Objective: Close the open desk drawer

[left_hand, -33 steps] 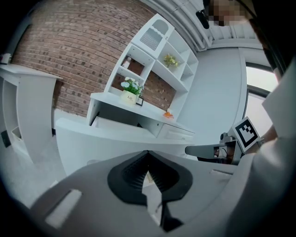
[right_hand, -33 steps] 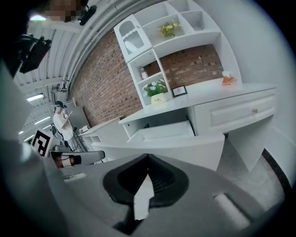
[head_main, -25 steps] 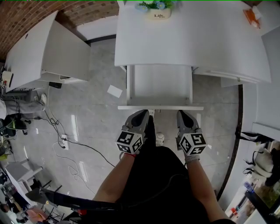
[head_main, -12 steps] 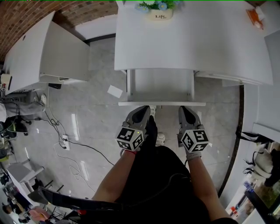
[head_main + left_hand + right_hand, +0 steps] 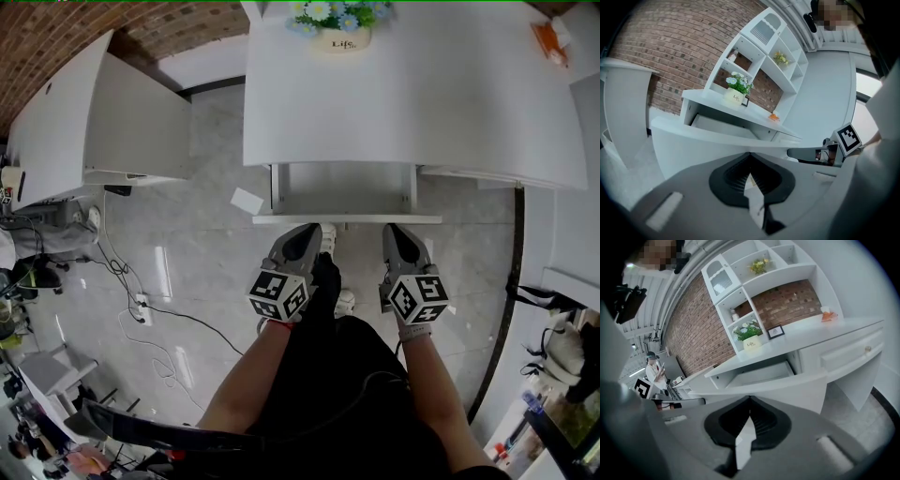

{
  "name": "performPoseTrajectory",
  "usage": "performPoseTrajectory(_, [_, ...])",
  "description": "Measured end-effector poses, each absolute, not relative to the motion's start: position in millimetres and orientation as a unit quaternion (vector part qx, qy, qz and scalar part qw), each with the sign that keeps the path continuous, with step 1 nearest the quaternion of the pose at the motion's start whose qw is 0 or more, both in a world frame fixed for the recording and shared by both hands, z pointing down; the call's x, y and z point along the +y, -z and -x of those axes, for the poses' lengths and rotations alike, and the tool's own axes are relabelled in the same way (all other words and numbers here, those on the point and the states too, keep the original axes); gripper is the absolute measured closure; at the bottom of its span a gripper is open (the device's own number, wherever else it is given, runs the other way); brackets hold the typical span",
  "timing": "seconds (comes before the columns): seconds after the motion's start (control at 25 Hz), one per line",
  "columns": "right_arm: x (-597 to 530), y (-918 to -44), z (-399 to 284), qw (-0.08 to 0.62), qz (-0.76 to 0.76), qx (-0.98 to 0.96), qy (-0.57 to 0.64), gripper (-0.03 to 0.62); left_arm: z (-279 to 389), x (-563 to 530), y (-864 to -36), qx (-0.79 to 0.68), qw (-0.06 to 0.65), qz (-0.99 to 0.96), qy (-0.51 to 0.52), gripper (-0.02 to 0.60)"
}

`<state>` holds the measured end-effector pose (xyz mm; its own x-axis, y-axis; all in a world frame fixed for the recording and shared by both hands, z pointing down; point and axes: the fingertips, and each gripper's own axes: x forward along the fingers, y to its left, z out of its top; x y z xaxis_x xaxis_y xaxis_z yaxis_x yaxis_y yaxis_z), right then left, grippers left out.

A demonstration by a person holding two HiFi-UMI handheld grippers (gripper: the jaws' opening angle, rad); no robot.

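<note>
A white desk (image 5: 403, 84) has its drawer (image 5: 345, 190) partly pulled out, with the white front panel (image 5: 347, 219) facing me. My left gripper (image 5: 312, 228) is shut, its tips against the left half of that panel. My right gripper (image 5: 395, 228) is also shut and presses the right half. In the left gripper view the shut jaws (image 5: 750, 154) meet the drawer front (image 5: 693, 140). In the right gripper view the shut jaws (image 5: 750, 398) touch the drawer front (image 5: 797, 387), and the bare drawer inside (image 5: 761, 372) shows behind it.
A flower pot (image 5: 342, 36) and an orange object (image 5: 544, 36) sit on the desk top. A second white desk (image 5: 66, 112) stands at the left. A paper scrap (image 5: 247, 200) and cables (image 5: 141, 302) lie on the tiled floor. White wall shelves (image 5: 754, 282) rise behind the desk.
The drawer has slid further in under the desk. Both grippers have moved forward with its front panel, still shut.
</note>
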<state>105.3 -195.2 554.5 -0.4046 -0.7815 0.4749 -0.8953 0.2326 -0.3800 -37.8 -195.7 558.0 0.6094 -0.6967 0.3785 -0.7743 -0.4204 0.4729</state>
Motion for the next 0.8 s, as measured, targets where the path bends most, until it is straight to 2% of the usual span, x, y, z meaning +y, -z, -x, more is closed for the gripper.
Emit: performPoseTrajectory(0.8, [-245.1, -555.4, -106.4, 0.078, -0.542, -0.777, -0.312, 0.592, 37.0, -245.8, -559.2, -0.439, 0.311, -0.840, -0.064, 0.578])
